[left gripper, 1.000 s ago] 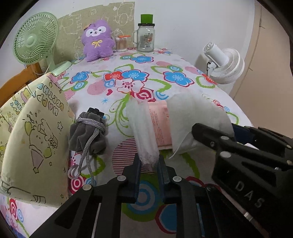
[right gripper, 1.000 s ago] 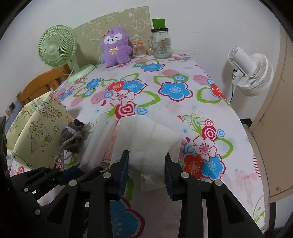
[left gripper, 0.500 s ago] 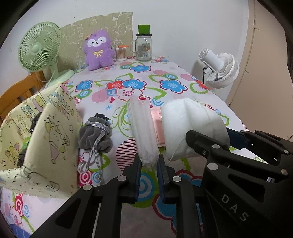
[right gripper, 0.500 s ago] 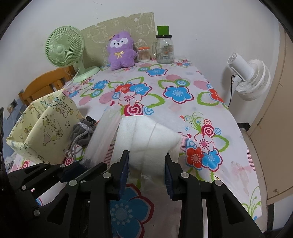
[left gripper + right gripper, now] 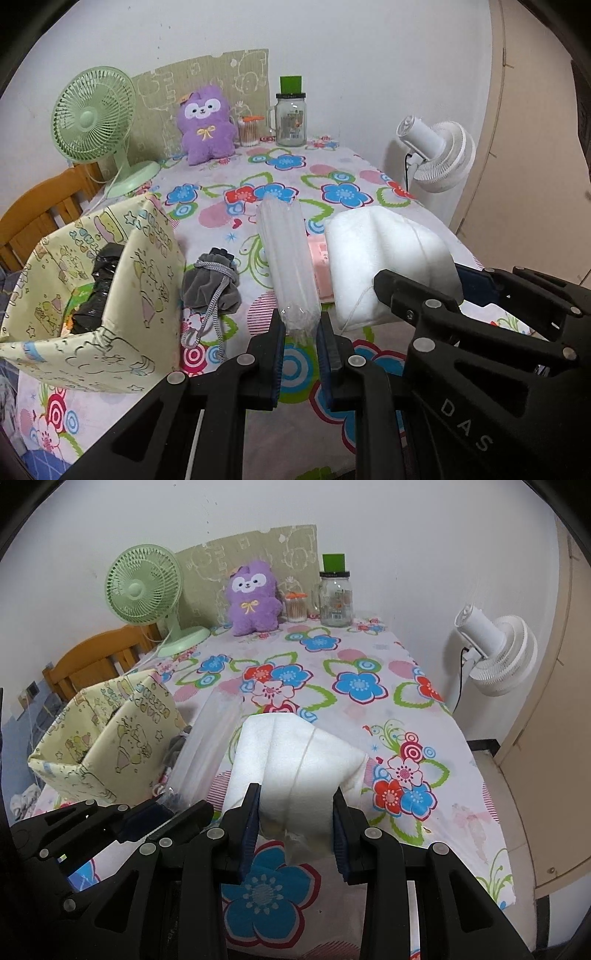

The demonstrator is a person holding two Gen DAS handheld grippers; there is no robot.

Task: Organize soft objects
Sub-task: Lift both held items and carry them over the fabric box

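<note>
Left gripper (image 5: 300, 334): jaws narrowed onto the near end of a clear plastic sleeve (image 5: 290, 266) of a pack; the grip looks closed on the film.
Right gripper (image 5: 295, 818): fingers set fairly wide, clamping the white padded bundle (image 5: 299, 768) at its near edge.
Where the pack is: raised above the floral tablecloth (image 5: 354, 686), spanning both grippers, a pink part (image 5: 321, 266) showing between sleeve and bundle.
Storage box (image 5: 110, 295): pale yellow, cartoon-printed, open-topped, just left of the pack; something black already lies inside.
Grey drawstring pouch (image 5: 212, 286): on the cloth between box and sleeve, cord trailing forward.
Handling, as a judgement: light and limp; the film is probably slippery and may slide out of a narrow pinch, and the padding compresses, so it sags between holds.
Where to hold: the thick padded body rather than loose film; both ends level while moving toward the box.
</note>
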